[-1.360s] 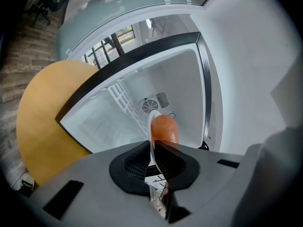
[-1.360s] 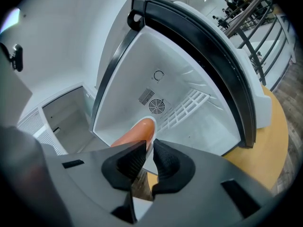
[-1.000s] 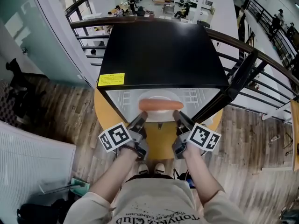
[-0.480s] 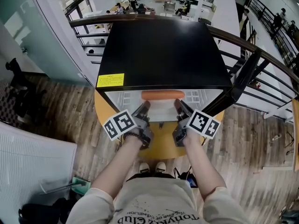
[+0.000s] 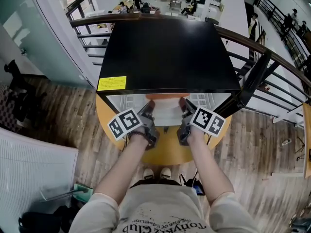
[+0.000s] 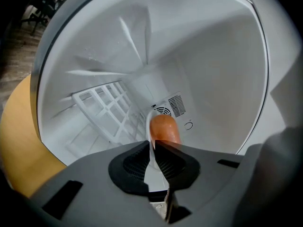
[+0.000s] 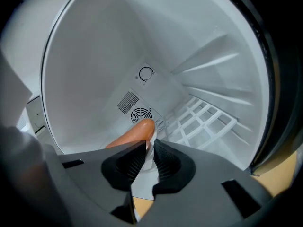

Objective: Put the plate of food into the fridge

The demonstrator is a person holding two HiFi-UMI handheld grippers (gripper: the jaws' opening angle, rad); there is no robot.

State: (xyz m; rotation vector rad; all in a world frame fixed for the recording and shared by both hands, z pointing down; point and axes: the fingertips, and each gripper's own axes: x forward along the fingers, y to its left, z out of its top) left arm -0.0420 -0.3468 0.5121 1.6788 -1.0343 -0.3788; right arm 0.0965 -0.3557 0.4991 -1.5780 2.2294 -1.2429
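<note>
1. Head view: The left hand-held gripper [image 5: 149, 106] and the right hand-held gripper [image 5: 183, 103] carry the round white plate [image 5: 167, 116] further into the open black mini fridge [image 5: 167, 52]. The fridge stands on a round yellow table [image 5: 165, 153]. A second ago the long orange-red sausage [image 5: 167, 96] on the plate lay in full sight at the opening. Now only a sliver of it shows under the fridge's top edge, so the load is judged mostly inside and the task close to done.

2. Left gripper view: The left hand-held gripper [image 6: 152, 148] has its jaws clamped on the thin plate [image 6: 151, 122] rim. The sausage [image 6: 163, 129] sits just past them, and a white wire shelf [image 6: 111, 110] lies to the left in the white cavity.

3. Right gripper view: The right hand-held gripper [image 7: 147, 150] is likewise pinched on the plate [image 7: 142, 182] edge. The sausage [image 7: 132, 134] points toward the round fan vent [image 7: 140, 114] on the back wall. The plate is not yet set down.
</note>
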